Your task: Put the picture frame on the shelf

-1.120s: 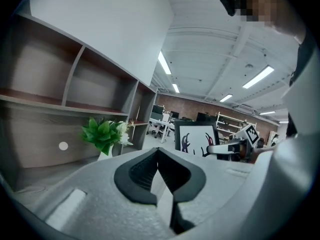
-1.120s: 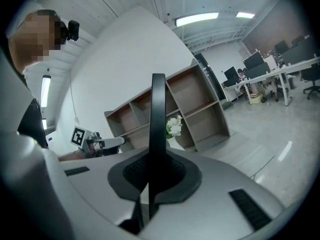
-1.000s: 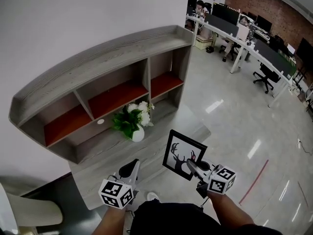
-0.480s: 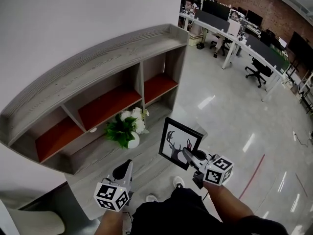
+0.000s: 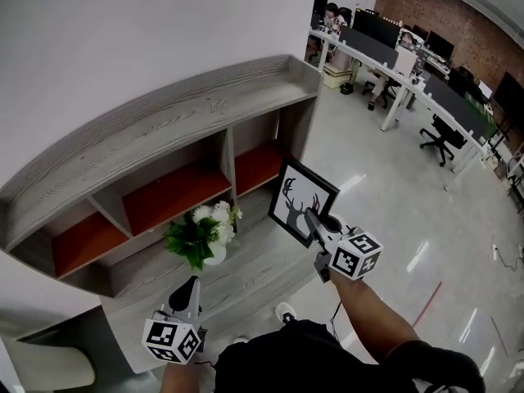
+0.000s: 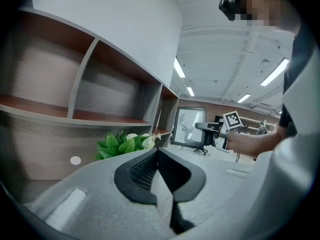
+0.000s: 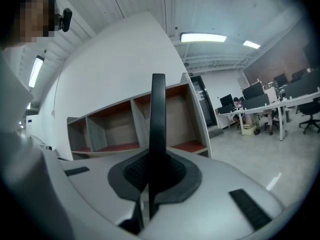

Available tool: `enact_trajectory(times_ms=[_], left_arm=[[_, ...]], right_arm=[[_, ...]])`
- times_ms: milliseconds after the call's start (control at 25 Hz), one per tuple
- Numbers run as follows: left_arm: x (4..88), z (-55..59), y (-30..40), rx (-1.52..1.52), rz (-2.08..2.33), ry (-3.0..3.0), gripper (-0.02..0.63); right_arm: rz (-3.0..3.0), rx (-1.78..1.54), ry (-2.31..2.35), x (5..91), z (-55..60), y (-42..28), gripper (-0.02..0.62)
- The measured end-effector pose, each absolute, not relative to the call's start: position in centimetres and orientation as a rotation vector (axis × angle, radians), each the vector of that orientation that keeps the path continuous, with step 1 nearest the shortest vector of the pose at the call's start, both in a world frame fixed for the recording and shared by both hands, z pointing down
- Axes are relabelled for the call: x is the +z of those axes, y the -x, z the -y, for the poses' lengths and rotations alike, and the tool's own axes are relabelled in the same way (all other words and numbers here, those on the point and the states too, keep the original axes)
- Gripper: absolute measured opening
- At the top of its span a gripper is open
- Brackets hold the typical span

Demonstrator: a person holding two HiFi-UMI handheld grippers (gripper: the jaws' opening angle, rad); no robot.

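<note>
The black picture frame (image 5: pixel 300 200) with a deer silhouette is upright in the air in front of the grey wooden shelf (image 5: pixel 164 125), near its right-hand red-floored compartment (image 5: pixel 260 155). My right gripper (image 5: pixel 314 219) is shut on the frame's lower edge. In the right gripper view the frame (image 7: pixel 158 116) stands edge-on between the closed jaws of the right gripper (image 7: pixel 150 170), with the shelf (image 7: pixel 132 126) behind. My left gripper (image 5: pixel 190 286) hangs low at the left, shut and holding nothing. The left gripper view shows the left gripper (image 6: pixel 159 156), the frame (image 6: pixel 188 127) and the shelf (image 6: pixel 100 118).
A white vase of green leaves and white flowers (image 5: pixel 201 236) stands on the shelf's lower ledge, left of the frame. Office desks with monitors and chairs (image 5: pixel 409 60) fill the back right. A pale chair (image 5: pixel 41 367) sits at the bottom left.
My right gripper has carried the frame up and forward, closer to the shelf's right compartment. The left gripper has dropped lower and to the left in the head view.
</note>
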State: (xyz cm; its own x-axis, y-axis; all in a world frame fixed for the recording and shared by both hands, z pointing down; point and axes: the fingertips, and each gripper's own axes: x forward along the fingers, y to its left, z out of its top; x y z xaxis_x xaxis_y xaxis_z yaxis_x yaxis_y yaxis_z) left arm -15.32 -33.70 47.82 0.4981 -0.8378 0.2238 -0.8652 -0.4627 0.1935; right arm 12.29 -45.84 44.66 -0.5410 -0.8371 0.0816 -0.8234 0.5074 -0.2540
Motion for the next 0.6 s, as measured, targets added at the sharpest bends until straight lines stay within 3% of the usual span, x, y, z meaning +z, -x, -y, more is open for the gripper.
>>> enact_trajectory(times_ms=[600], left_arm=[[49.2, 36.9, 13.7, 0.160, 1.636, -2.301, 0.009]], right_arm=[[-2.595, -0.353, 1.499, 43.0, 62.9, -14.6, 0.025]])
